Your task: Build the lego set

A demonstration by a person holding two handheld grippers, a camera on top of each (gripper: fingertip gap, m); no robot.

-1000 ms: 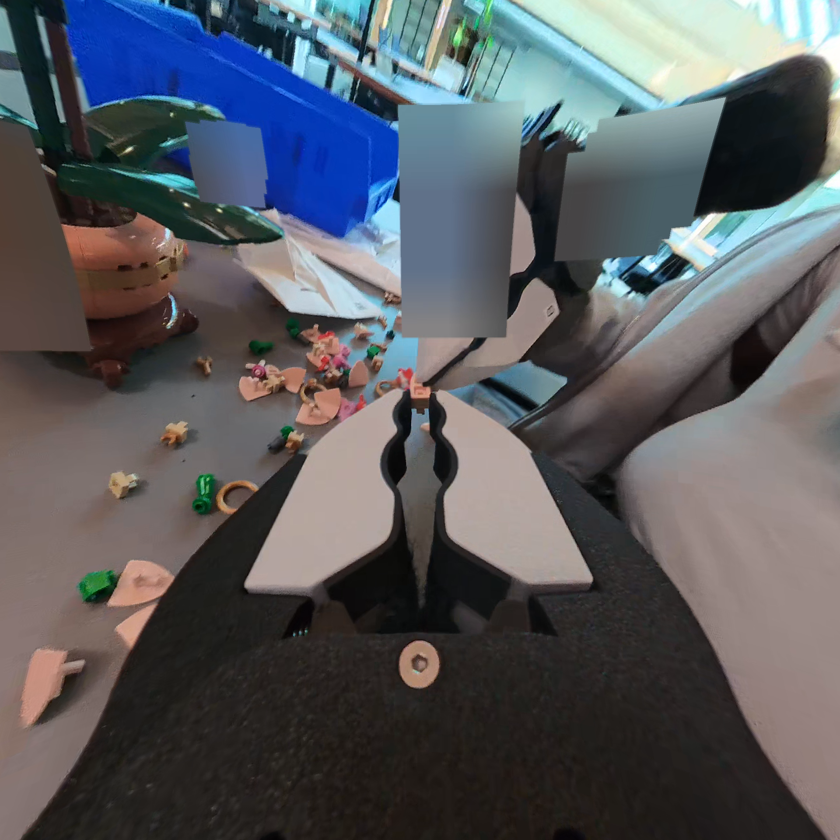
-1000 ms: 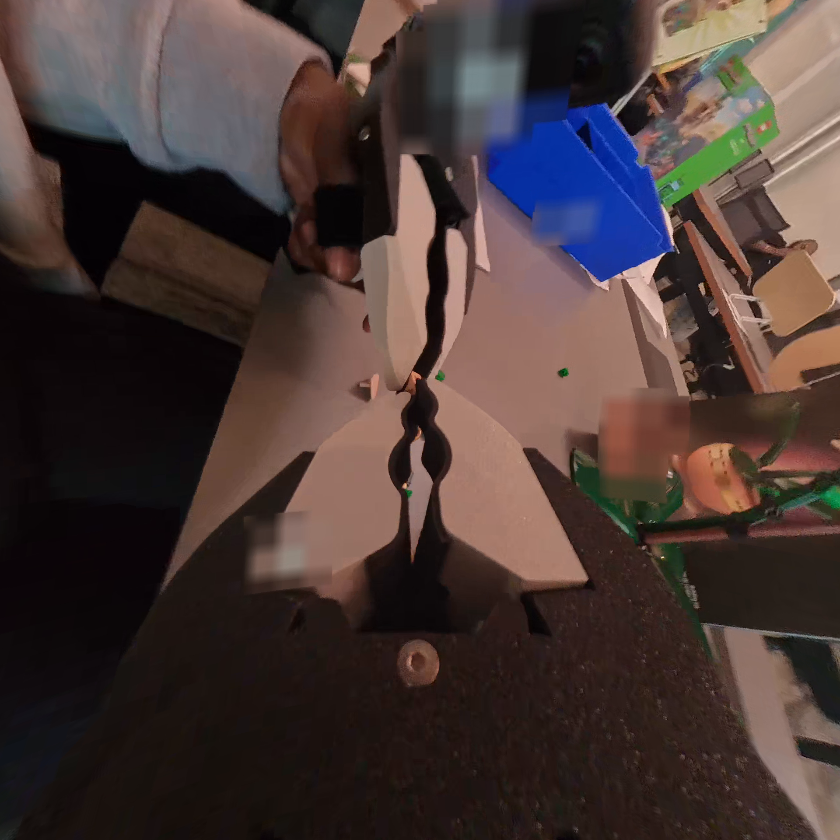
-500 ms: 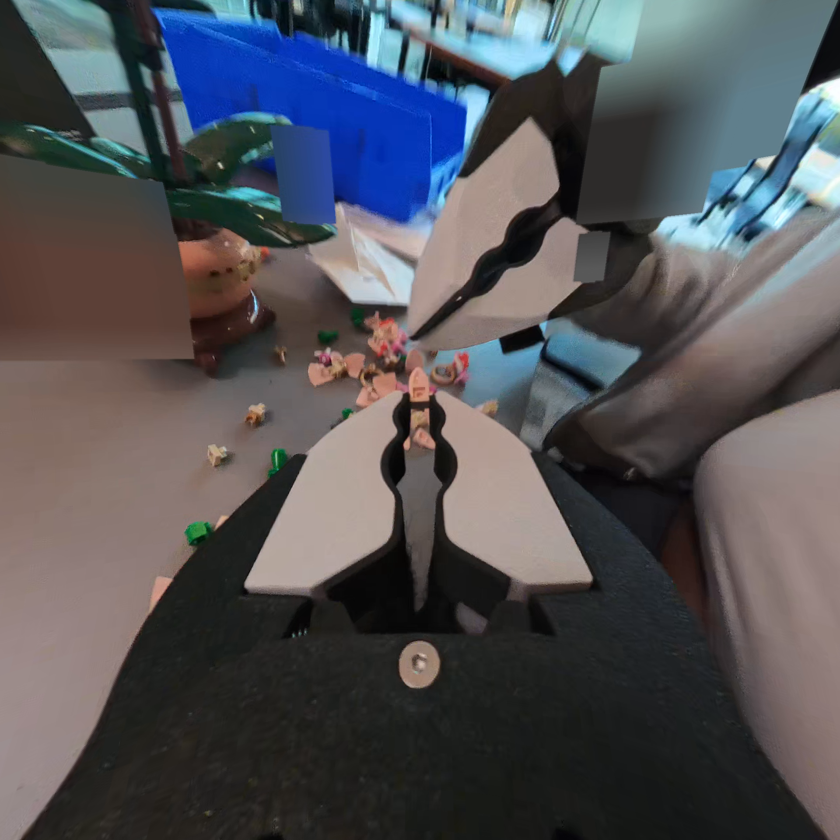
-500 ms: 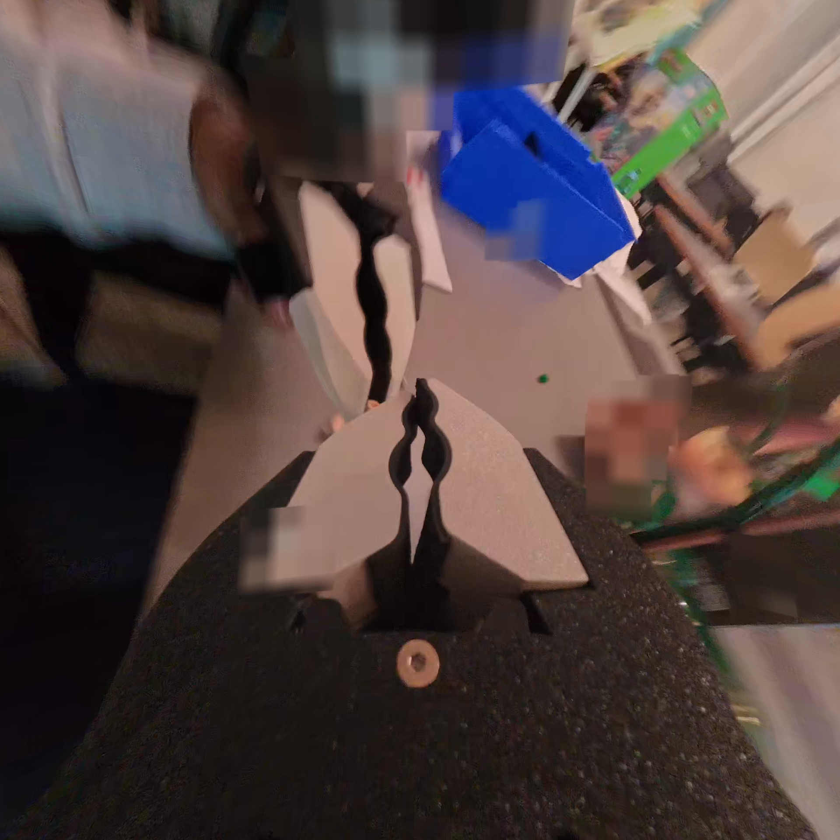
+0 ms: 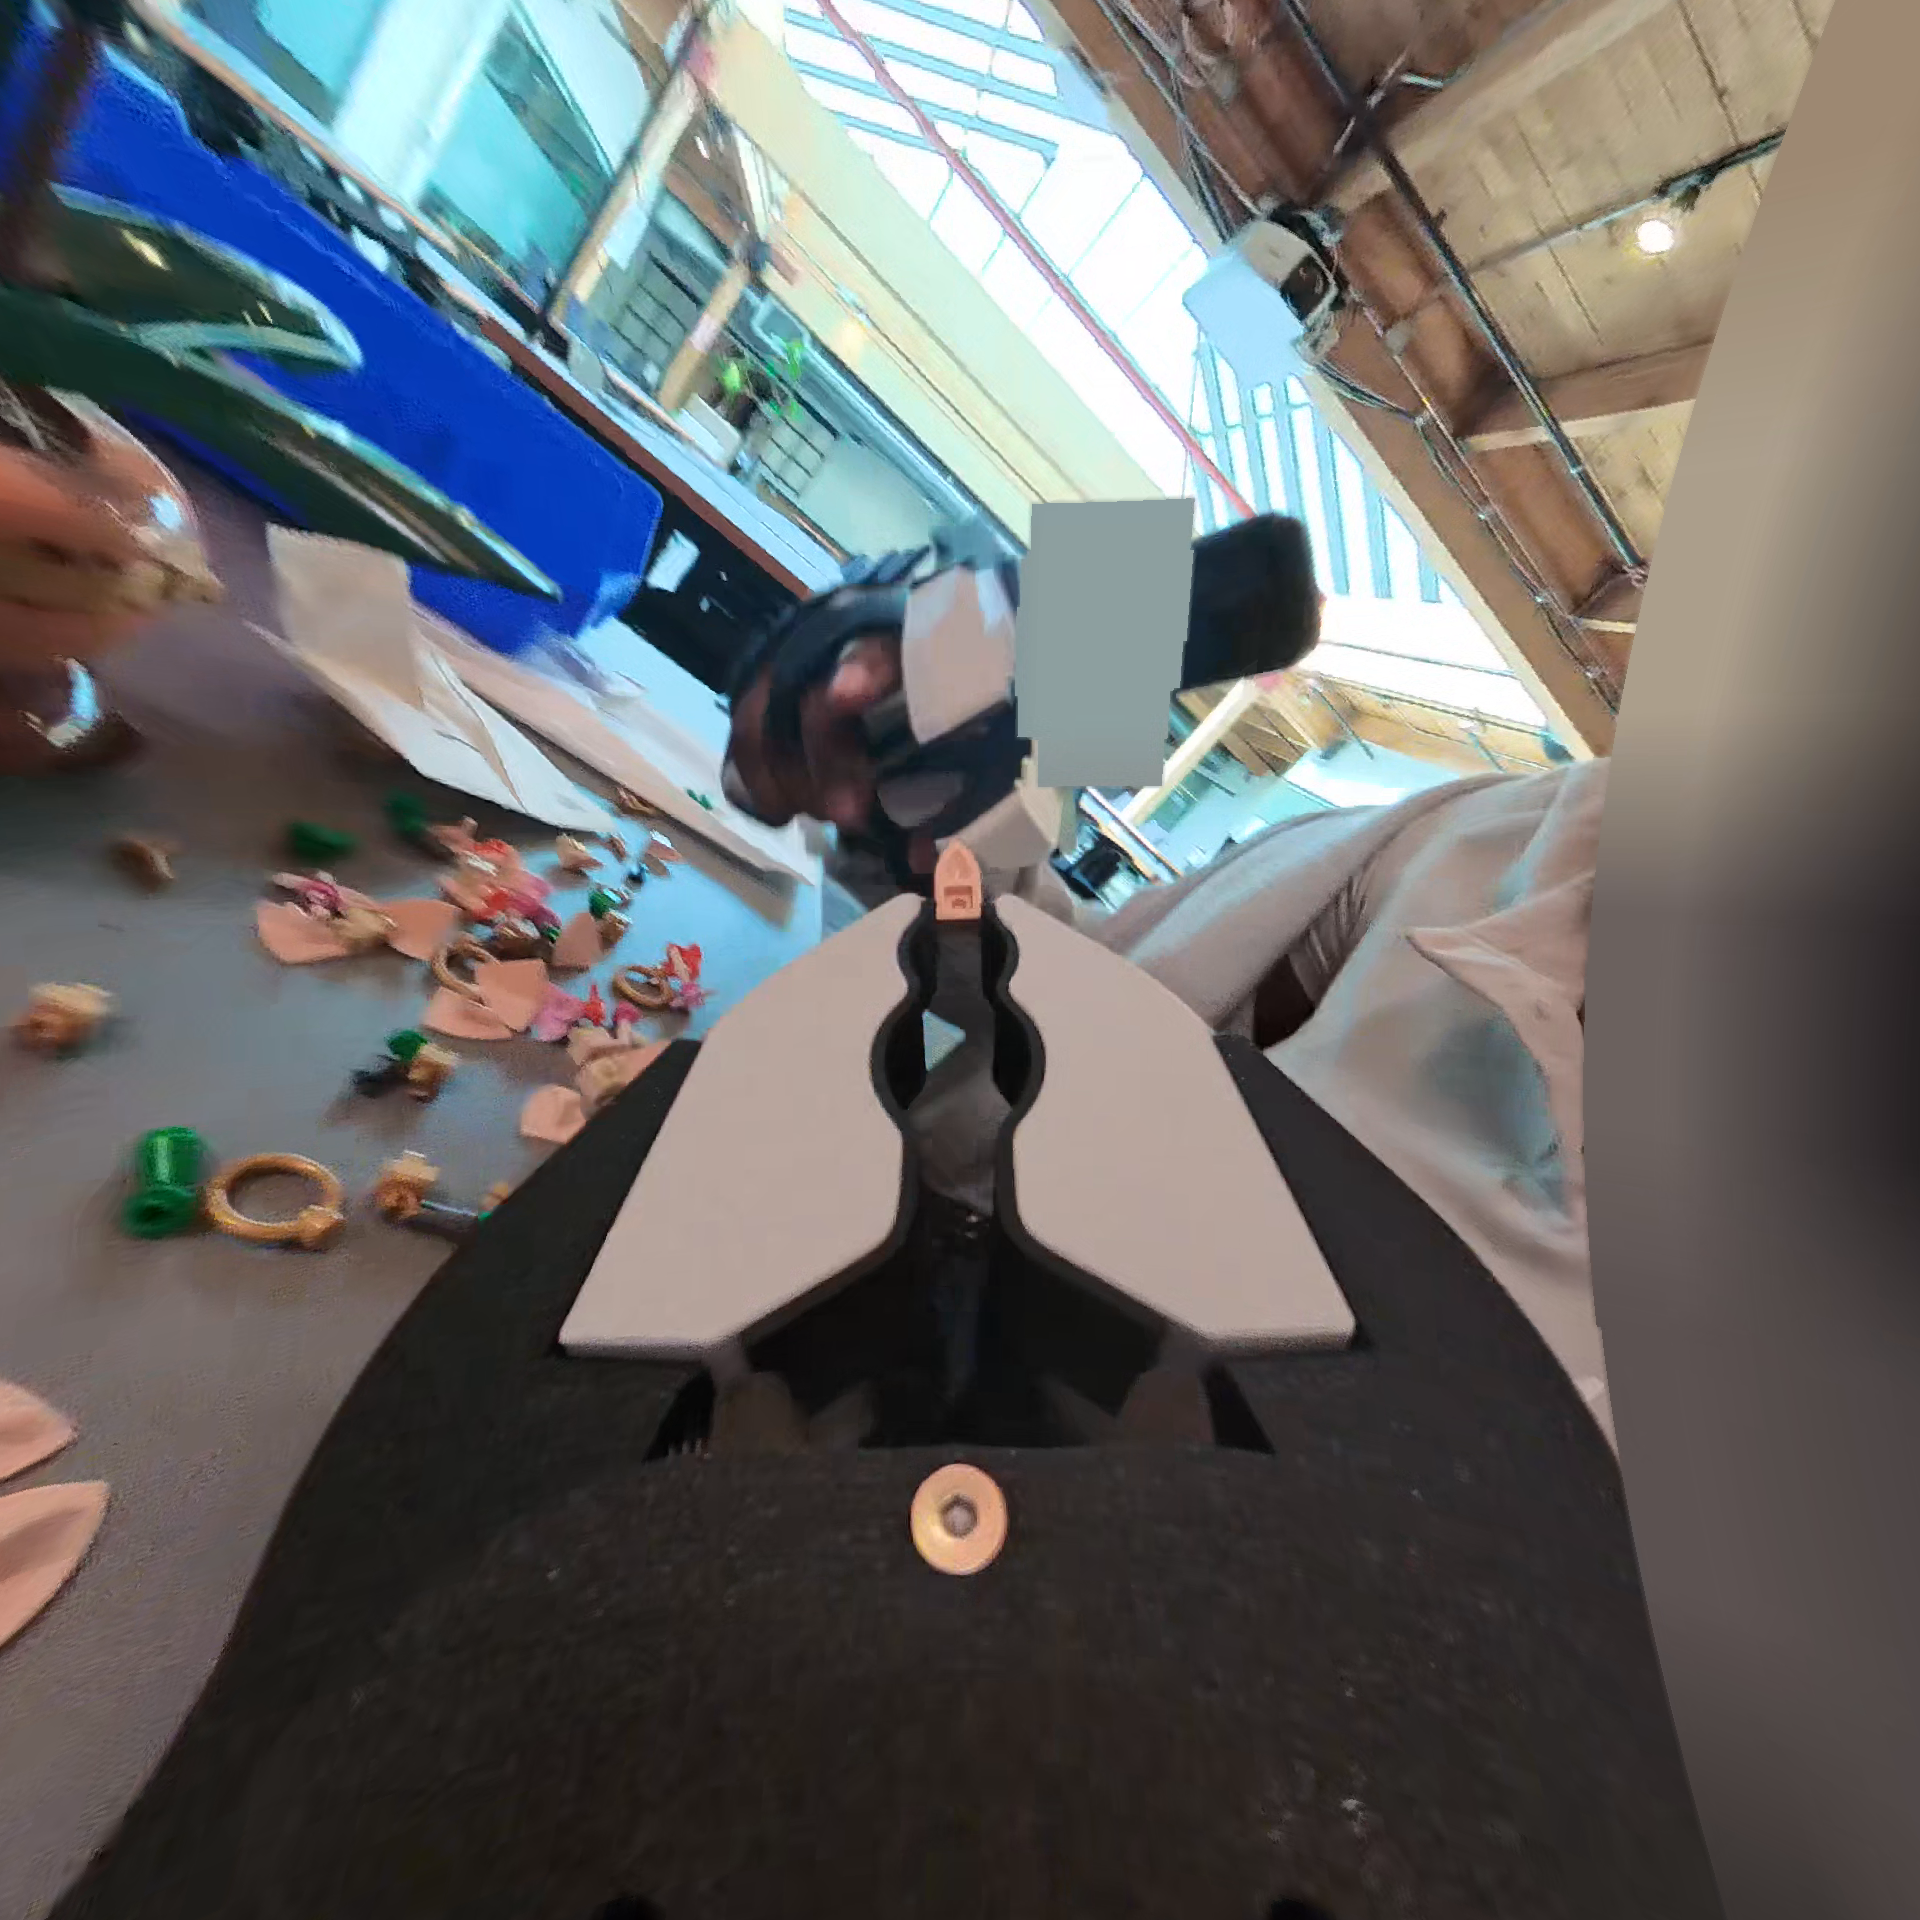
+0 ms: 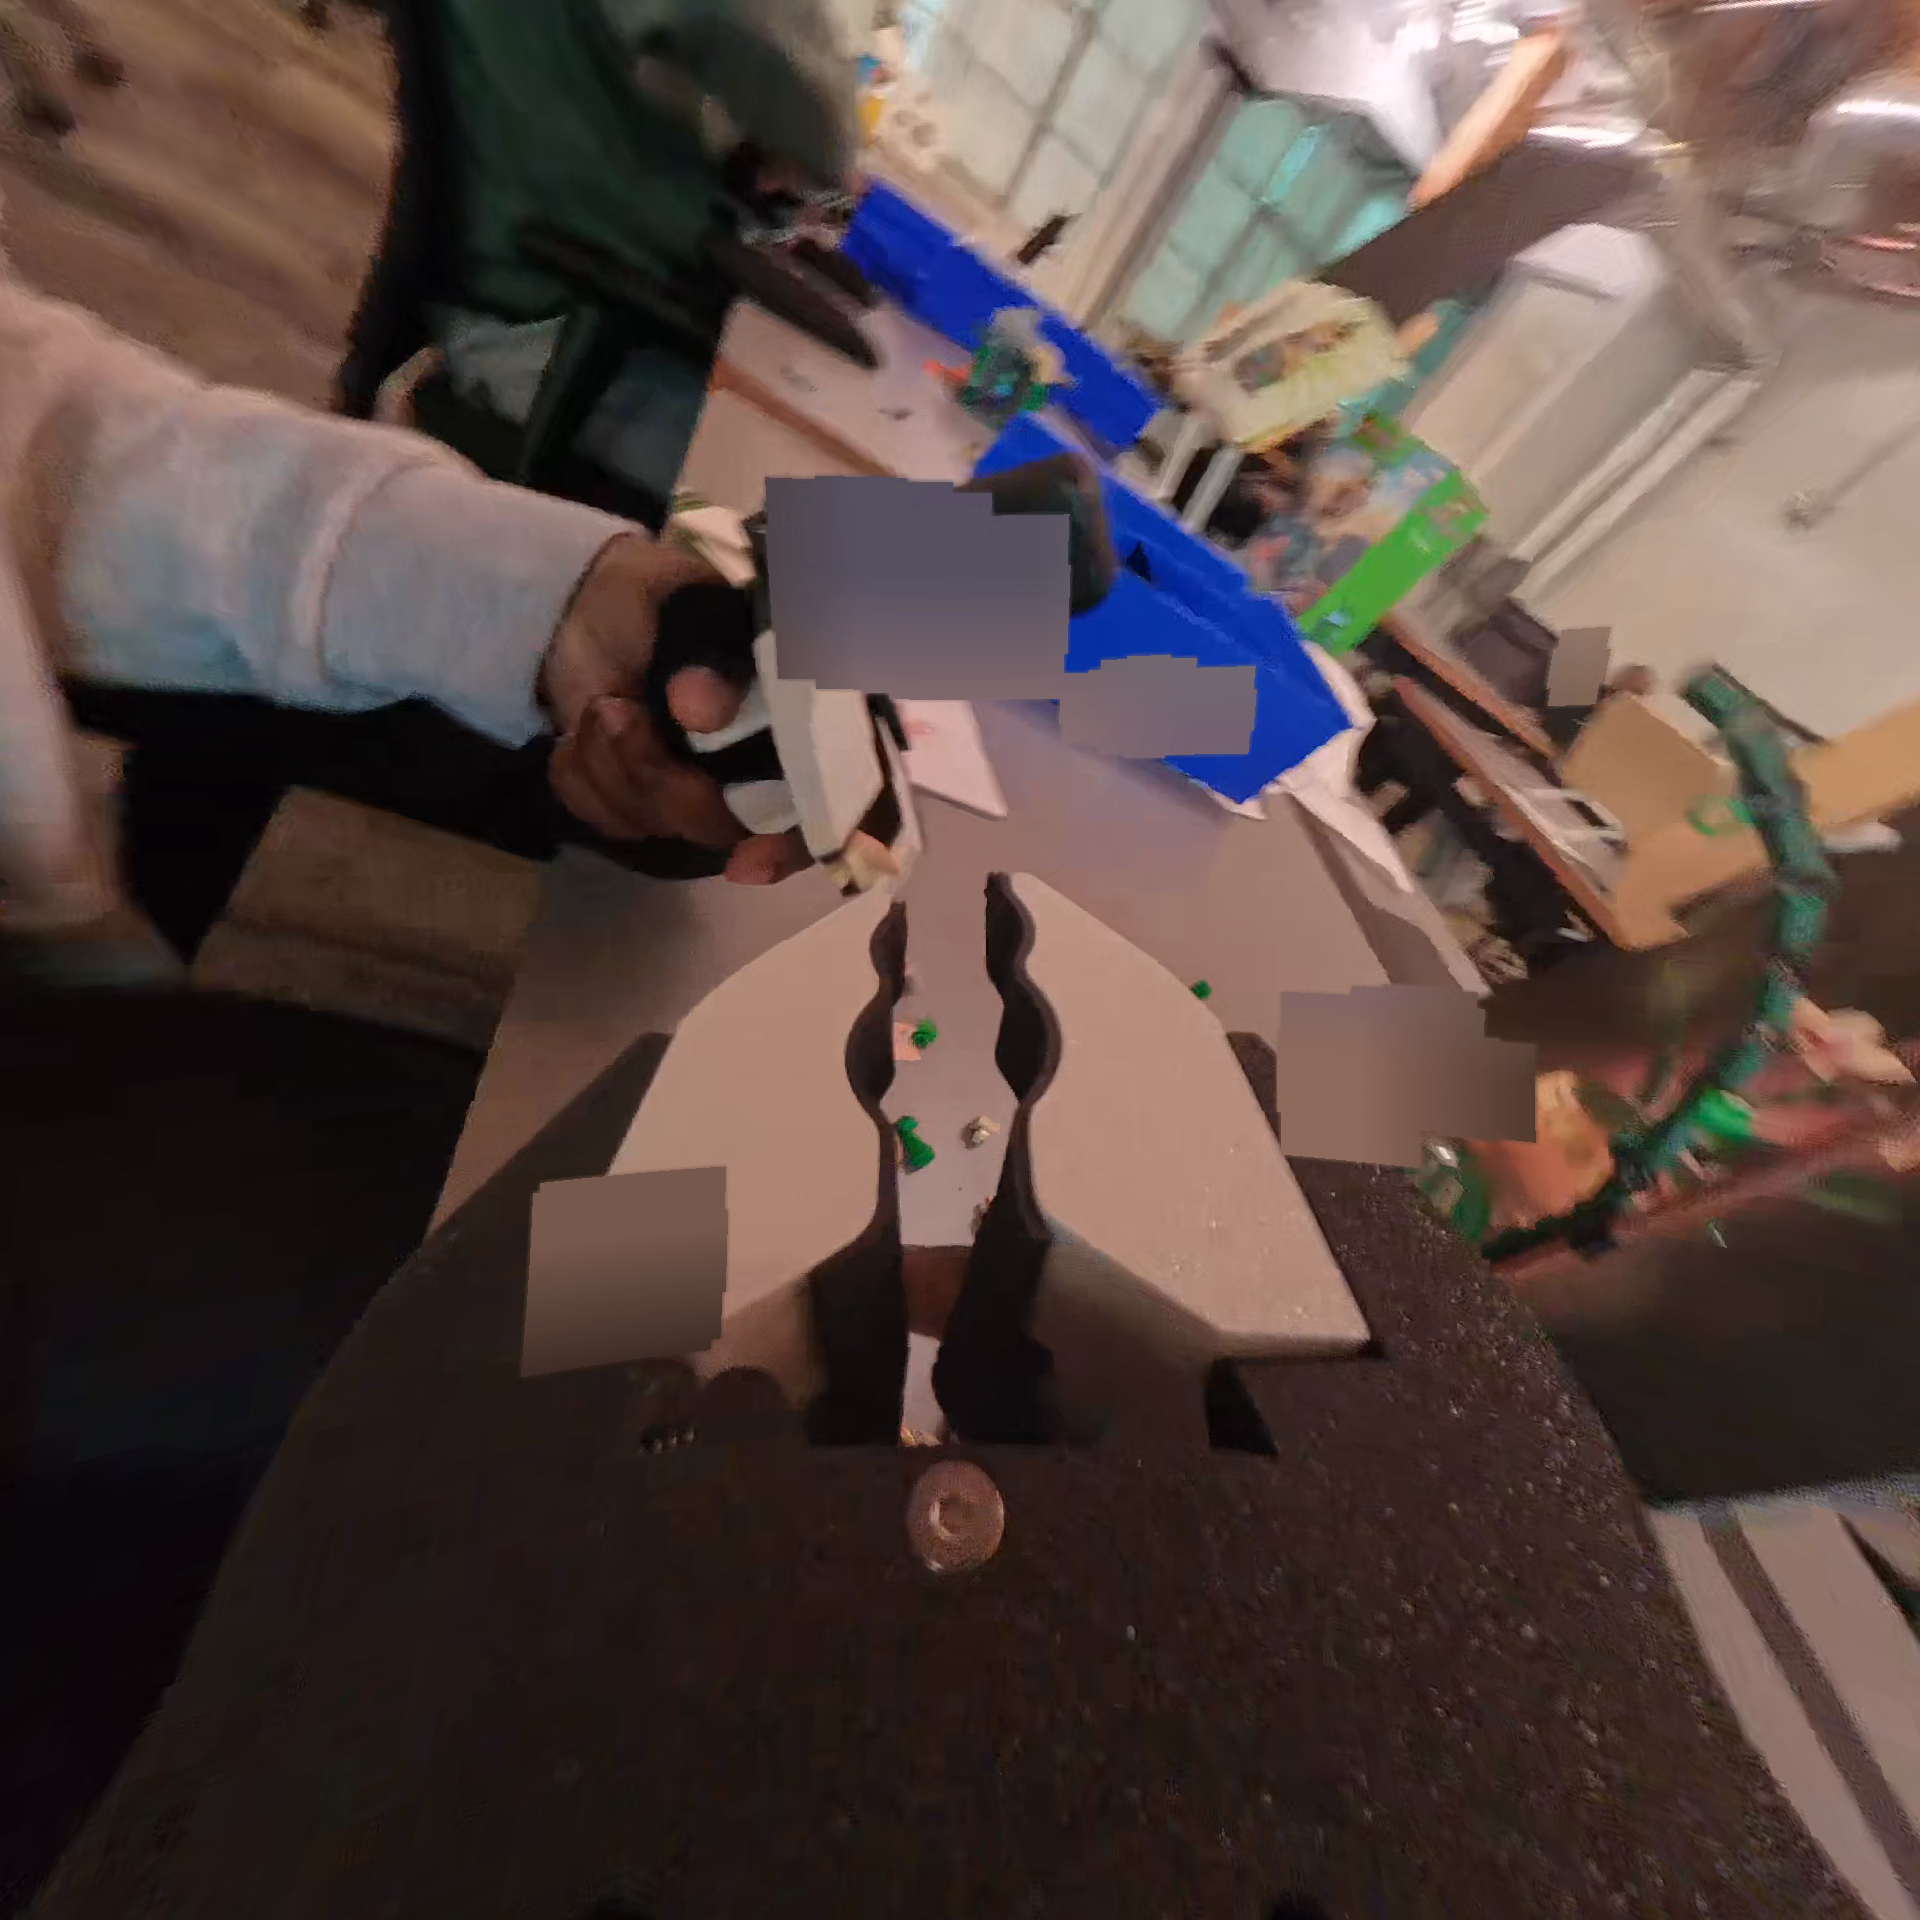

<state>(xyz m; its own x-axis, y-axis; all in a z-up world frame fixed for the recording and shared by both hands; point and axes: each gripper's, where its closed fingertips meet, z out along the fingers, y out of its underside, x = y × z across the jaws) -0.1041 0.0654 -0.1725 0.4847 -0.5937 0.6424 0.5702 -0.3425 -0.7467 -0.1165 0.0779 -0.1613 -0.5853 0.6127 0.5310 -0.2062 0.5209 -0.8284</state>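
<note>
My left gripper (image 5: 958,916) is shut on a small salmon-pink lego piece (image 5: 956,891) that sticks out past the tips, held above the grey table (image 5: 208,1351). My right gripper (image 6: 948,902) is open and empty, with the table showing between its fingers. In the right wrist view the left gripper (image 6: 868,868) is just beyond my right tips, held by a hand, close but apart. In the left wrist view the right gripper (image 5: 951,675) faces me, blurred. Loose pink petals (image 5: 312,930), a gold ring (image 5: 272,1203) and a green piece (image 5: 161,1166) lie on the table.
The built lego plant (image 6: 1787,935) with green stems and its pot stands at the right of the right wrist view. Blue bins (image 5: 436,436) and white paper (image 5: 457,707) lie at the back. Small green pieces (image 6: 914,1143) sit below my right gripper. A light sleeve (image 5: 1403,987) is at the right. My left and right fingertips are right by each other.
My right gripper has opened and drawn back from the left one; the two were tip to tip. My left gripper has tilted upward, still gripping the pink piece.
</note>
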